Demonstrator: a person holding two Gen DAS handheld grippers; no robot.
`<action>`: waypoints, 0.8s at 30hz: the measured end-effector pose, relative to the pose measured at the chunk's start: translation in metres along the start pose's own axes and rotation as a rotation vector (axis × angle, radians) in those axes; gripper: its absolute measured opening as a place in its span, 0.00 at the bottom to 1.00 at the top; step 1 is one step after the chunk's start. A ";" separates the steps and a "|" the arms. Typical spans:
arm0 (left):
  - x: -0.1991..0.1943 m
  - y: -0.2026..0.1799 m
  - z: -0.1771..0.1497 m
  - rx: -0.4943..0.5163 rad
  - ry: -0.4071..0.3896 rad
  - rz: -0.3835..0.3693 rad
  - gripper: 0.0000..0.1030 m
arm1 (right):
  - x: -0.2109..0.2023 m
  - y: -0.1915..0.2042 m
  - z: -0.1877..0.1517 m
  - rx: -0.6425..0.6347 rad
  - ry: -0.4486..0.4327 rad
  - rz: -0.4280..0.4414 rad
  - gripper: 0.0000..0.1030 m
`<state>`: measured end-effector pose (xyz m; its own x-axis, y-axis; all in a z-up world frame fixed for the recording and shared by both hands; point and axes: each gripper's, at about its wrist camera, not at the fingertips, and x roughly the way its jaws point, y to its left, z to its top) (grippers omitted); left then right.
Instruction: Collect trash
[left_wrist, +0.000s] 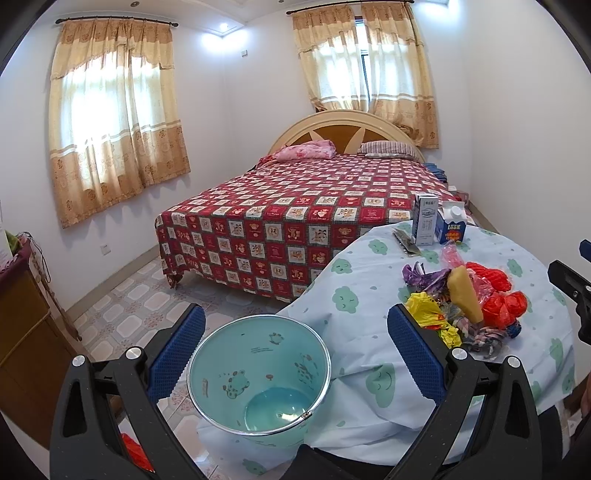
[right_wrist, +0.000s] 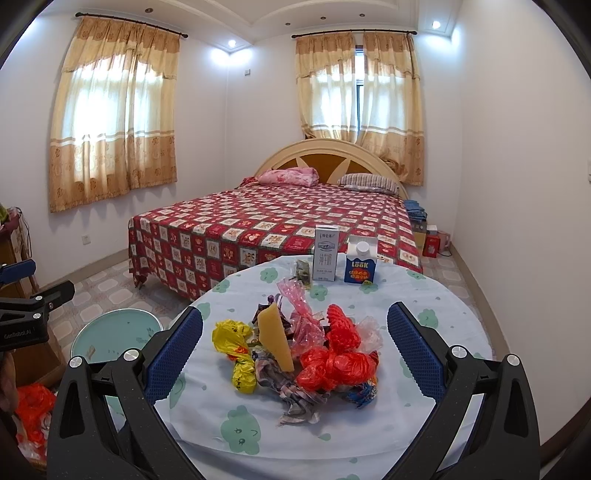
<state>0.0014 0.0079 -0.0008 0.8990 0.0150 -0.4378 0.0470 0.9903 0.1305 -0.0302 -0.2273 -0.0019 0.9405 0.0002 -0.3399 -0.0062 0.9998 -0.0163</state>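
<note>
- Pale blue cloud-print tablecloth (right_wrist: 436, 306) covers a round table; the trash pile (right_wrist: 306, 347) lies at its middle, two cartons (right_wrist: 343, 260) at the far edge.
- Teal bin (left_wrist: 258, 373) stands on the tiled floor, left of the table.
- Left gripper (left_wrist: 295, 354) and right gripper (right_wrist: 295, 354) both gape, holding nothing.
- Red checked bed (right_wrist: 273, 225) beyond.

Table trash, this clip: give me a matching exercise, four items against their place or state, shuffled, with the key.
Items:
1. teal bin
2. white milk carton
3. yellow bag
4. red bags

Places or states:
A. upright at the far edge of the table
B. left side of the heap
C. empty, beside the table
D. right side of the heap

Pairs: 1-C, 2-A, 3-B, 4-D
</note>
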 end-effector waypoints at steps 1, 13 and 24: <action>0.000 0.002 0.000 -0.003 0.000 0.002 0.94 | 0.000 -0.001 0.000 0.001 0.001 0.001 0.95; 0.000 0.006 0.001 -0.009 0.003 0.002 0.94 | 0.007 0.004 -0.005 0.004 0.008 0.003 0.95; 0.000 0.004 0.001 -0.006 0.002 0.000 0.94 | 0.008 0.004 -0.005 0.005 0.008 0.003 0.95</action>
<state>0.0023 0.0123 0.0002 0.8979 0.0158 -0.4399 0.0441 0.9911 0.1257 -0.0248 -0.2234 -0.0092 0.9376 0.0034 -0.3478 -0.0077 0.9999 -0.0108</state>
